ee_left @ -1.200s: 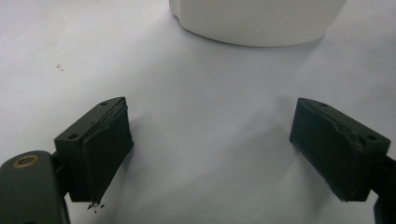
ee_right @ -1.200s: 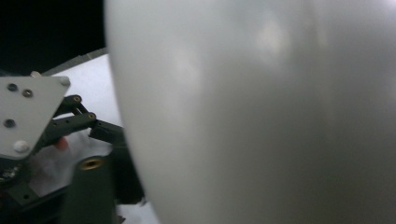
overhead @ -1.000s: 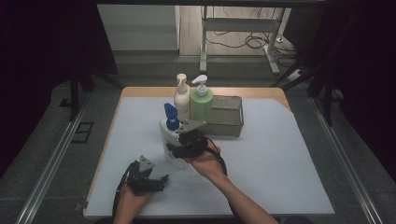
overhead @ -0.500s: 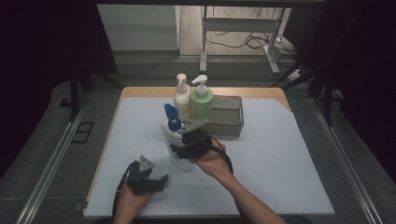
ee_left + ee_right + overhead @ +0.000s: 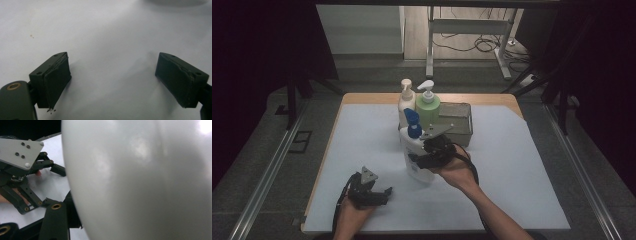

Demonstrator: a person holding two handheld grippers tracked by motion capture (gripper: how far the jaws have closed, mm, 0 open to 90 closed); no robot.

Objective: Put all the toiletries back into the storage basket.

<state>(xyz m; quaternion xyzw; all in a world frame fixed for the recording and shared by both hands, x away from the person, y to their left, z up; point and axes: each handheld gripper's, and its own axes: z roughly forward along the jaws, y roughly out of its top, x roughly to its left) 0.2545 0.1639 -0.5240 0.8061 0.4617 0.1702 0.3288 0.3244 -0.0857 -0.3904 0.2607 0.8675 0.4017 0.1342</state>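
A white bottle (image 5: 415,162) with a blue pump top (image 5: 412,123) stands tilted at the middle of the white mat, and my right gripper (image 5: 426,154) is shut on its body from the right. In the right gripper view the bottle's white wall (image 5: 140,180) is pressed close in front, with one black jaw against it at the lower left. My left gripper (image 5: 383,193) rests on the mat at the front left, apart from the bottle. Its jaws (image 5: 112,80) stand wide open over bare mat with nothing between them.
Behind the held bottle stand a cream pump bottle (image 5: 405,98) and a green pump bottle (image 5: 428,107), close together. A grey metal box (image 5: 459,123) sits right of them. The white mat (image 5: 522,165) has bare room to the left and right.
My right gripper has carried the white bottle away from the person and a little upward, closer to the bottles at the back. The left gripper has stayed in place.
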